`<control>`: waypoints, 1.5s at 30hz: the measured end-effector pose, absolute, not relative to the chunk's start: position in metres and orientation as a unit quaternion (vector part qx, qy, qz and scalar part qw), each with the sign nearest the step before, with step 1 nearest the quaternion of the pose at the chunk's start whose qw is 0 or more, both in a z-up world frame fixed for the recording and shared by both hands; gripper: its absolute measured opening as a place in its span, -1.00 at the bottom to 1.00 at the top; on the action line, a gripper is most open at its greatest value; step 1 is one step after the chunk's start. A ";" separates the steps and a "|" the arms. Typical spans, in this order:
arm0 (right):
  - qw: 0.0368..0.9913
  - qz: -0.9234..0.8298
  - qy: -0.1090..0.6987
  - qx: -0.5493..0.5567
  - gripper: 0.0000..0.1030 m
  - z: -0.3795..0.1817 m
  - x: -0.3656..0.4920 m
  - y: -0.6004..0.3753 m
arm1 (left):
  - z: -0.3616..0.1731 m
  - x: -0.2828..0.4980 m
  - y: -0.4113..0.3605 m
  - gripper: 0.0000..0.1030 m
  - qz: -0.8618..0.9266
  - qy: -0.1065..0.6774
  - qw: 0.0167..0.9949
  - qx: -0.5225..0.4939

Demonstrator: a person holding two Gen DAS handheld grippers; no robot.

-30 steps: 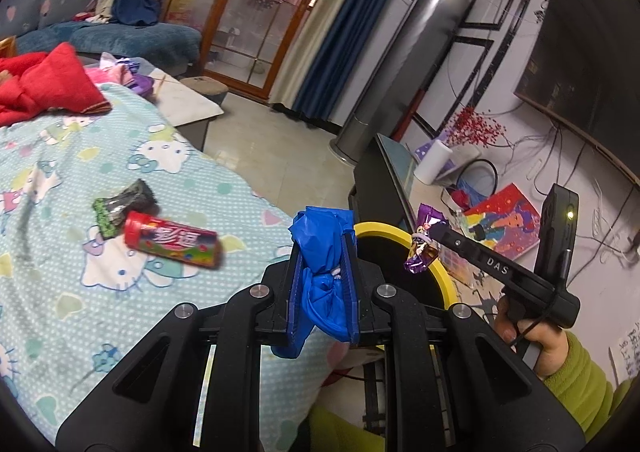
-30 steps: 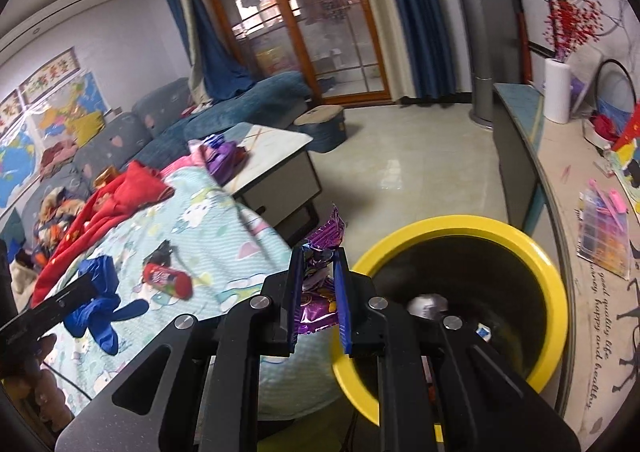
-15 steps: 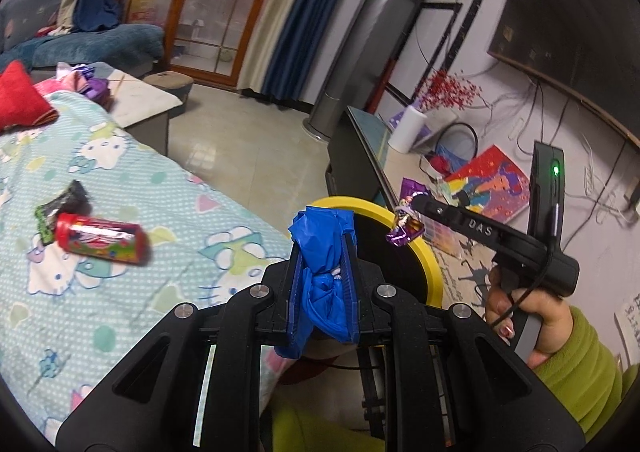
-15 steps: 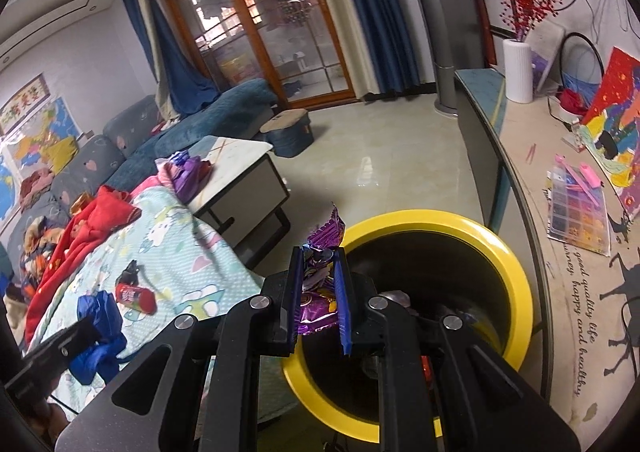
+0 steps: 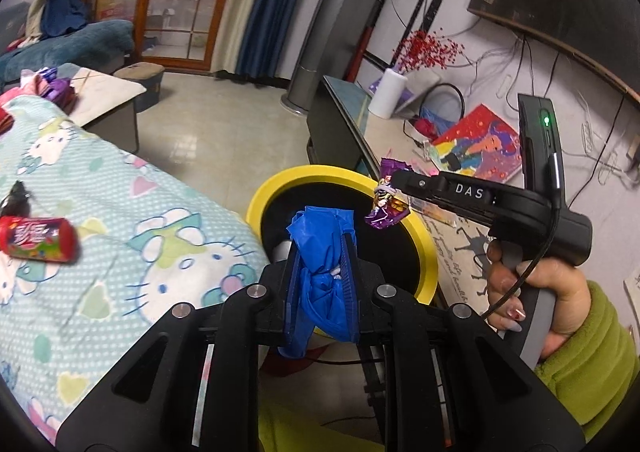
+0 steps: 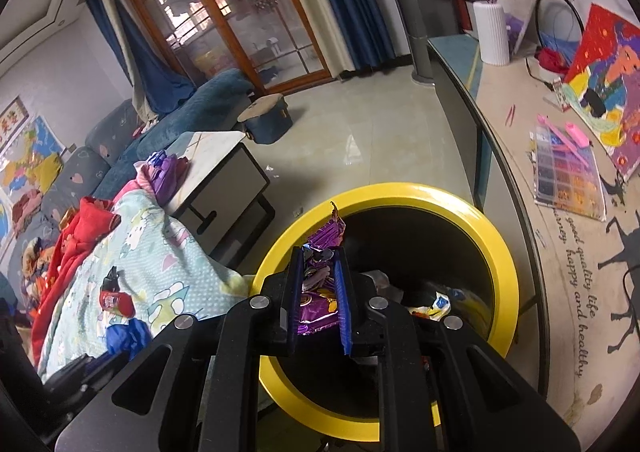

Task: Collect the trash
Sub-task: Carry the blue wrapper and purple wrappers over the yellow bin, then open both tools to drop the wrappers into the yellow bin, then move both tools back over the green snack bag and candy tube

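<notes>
My left gripper [image 5: 322, 240] is shut on a crumpled blue plastic bag [image 5: 320, 252], held over the near rim of the yellow-rimmed black bin [image 5: 276, 191]. My right gripper [image 6: 318, 256] is shut on a purple foil wrapper [image 6: 326, 234] above the bin's [image 6: 472, 211] left rim. In the left wrist view, that wrapper [image 5: 386, 209] hangs from the right gripper [image 5: 394, 181] over the bin's far side. Some trash lies inside the bin. A red can [image 5: 38, 240] and a dark wrapper [image 5: 18, 197] lie on the bed.
The bed's cartoon-cat quilt [image 5: 120, 219] lies left of the bin. A low cabinet [image 6: 520, 155] with a paint set [image 6: 568, 175], paintings and a white vase [image 6: 490, 31] runs along the right. A small table [image 6: 224, 171] and tiled floor lie beyond.
Both grippers have moved from the bed side towards the bin and sunk slightly. The bin looms larger in both views; the blue bag and purple wrapper stay gripped.
</notes>
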State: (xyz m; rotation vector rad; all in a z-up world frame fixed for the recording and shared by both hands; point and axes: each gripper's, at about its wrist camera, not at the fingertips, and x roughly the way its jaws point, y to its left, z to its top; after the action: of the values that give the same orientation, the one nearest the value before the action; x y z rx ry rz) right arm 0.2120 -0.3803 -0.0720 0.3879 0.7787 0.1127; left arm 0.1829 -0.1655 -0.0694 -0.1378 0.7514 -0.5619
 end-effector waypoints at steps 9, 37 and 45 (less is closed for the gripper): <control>0.897 0.044 0.385 0.214 -0.66 -0.082 0.215 -0.398 | -0.087 0.198 -0.190 -0.76 -0.283 0.381 0.879 -0.049; 0.920 0.140 0.336 0.147 0.22 -0.055 0.206 -0.322 | -0.057 0.205 -0.081 0.70 -0.123 0.311 0.937 -0.104; 0.916 0.196 0.340 0.089 0.31 -0.048 0.207 -0.266 | -0.047 0.201 -0.036 0.70 -0.074 0.283 0.948 -0.126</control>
State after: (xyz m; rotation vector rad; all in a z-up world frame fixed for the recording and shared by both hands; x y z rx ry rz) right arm 0.2074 -0.2656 -0.0484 0.1831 0.6989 0.4041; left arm 0.2010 -0.0360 -0.0470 -0.2569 0.5765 -0.1504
